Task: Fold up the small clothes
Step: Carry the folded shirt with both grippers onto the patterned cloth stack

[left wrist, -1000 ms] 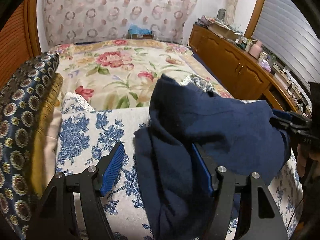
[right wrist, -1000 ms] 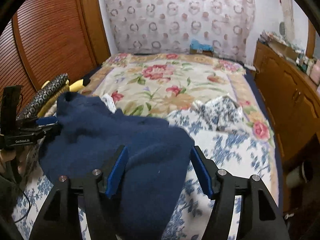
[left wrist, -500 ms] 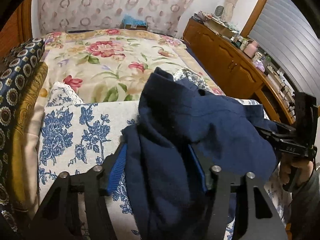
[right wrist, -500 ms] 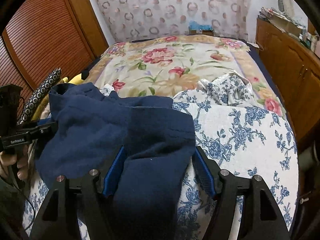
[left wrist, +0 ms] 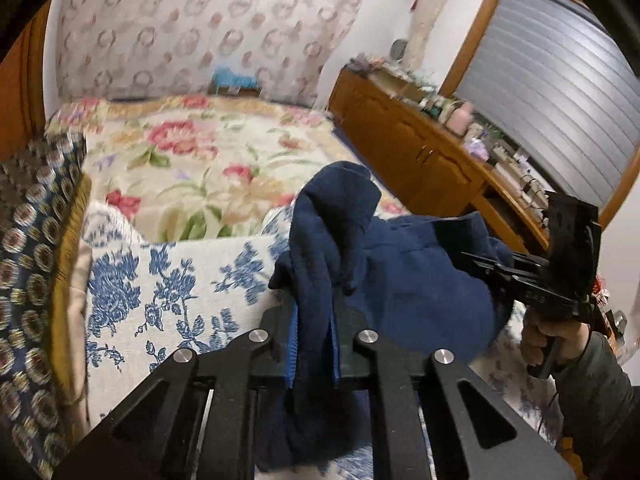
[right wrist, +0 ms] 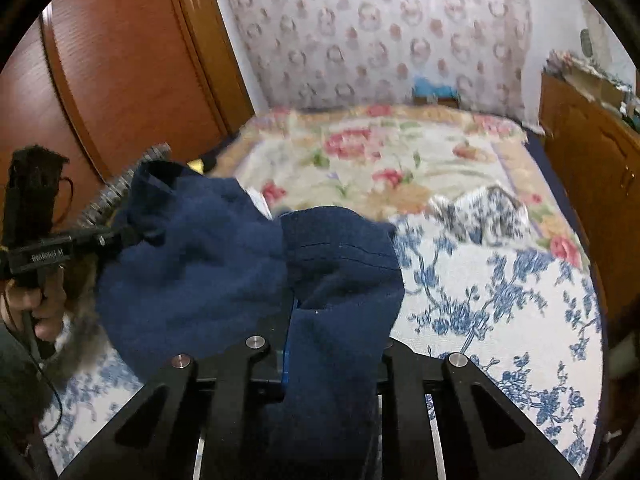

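Note:
A dark navy garment hangs bunched between my two grippers above the bed. My left gripper is shut on one edge of it; cloth spills up and over the blue pads. My right gripper is shut on the opposite edge of the same navy garment, which drapes over its jaws. The right gripper also shows at the right of the left wrist view, and the left gripper at the left of the right wrist view, each pinching the cloth.
A blue-flowered white cloth covers the near bed, over a floral bedspread. A patterned dark pillow stack lies left. A wooden dresser with clutter runs along the right. A crumpled blue-white cloth lies on the bed.
Both grippers have closed on the navy garment and lifted it off the bed. The garment is now bunched and hanging between them instead of lying flat.

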`<state>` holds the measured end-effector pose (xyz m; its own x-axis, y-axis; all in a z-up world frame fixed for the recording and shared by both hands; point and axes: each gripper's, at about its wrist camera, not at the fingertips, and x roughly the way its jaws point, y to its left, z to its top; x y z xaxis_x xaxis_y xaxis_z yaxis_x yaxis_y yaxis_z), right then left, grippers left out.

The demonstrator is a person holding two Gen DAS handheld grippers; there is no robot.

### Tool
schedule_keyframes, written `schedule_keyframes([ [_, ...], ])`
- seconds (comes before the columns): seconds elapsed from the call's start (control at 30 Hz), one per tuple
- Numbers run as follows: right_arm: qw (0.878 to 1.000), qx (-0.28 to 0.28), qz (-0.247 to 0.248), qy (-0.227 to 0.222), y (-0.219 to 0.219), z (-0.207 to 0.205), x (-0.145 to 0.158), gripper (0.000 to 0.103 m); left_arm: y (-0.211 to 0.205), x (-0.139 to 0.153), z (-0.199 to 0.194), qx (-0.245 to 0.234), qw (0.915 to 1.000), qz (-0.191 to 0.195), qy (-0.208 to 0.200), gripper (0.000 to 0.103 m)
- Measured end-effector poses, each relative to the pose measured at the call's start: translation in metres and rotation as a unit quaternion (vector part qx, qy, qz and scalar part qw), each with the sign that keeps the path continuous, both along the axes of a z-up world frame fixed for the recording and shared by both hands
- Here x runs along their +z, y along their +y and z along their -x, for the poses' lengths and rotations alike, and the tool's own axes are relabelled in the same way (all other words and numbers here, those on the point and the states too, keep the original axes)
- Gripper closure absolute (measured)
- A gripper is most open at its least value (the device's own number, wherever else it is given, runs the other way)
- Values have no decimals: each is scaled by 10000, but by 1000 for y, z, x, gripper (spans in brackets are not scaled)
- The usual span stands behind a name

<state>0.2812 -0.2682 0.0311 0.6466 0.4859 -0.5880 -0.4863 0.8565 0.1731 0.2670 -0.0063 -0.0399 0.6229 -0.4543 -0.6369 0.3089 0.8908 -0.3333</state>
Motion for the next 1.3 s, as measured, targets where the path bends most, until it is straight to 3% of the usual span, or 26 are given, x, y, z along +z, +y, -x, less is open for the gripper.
schedule_keyframes([
  [0.27, 9976, 86, 23, -684, 2, 35, 33, 85, 16, 57, 44, 128, 9959, 245, -861, 90],
  [0.43, 9931, 346, 94, -1119, 17, 45, 61, 85, 47, 87, 66, 476, 9904, 232, -1277, 90],
  [0.6, 9820, 760, 638, -1609, 67, 38, 91, 85, 80, 101, 86, 934, 9840, 32, -1515, 90],
  [0.73, 9653, 1282, 1068, -2010, 121, 34, 114, 85, 114, 104, 109, 1417, 9751, 42, -1703, 90],
  [0.87, 9483, 1775, 1364, -2250, 175, 31, 129, 85, 143, 91, 126, 1876, 9675, 45, -1694, 90],
  [1.0, 9378, 2248, 1372, -2264, 227, 6, 135, 85, 168, 57, 147, 2419, 9589, 42, -1479, 90],
  [1.17, 9233, 2744, 1623, -2140, 308, -23, 109, 85, 181, 18, 155, 2742, 9556, 61, -1073, 91],
  [1.3, 9243, 2773, 1788, -1919, 351, -45, 79, 82, 187, 5, 156, 2884, 9533, -89, -888, 90],
])
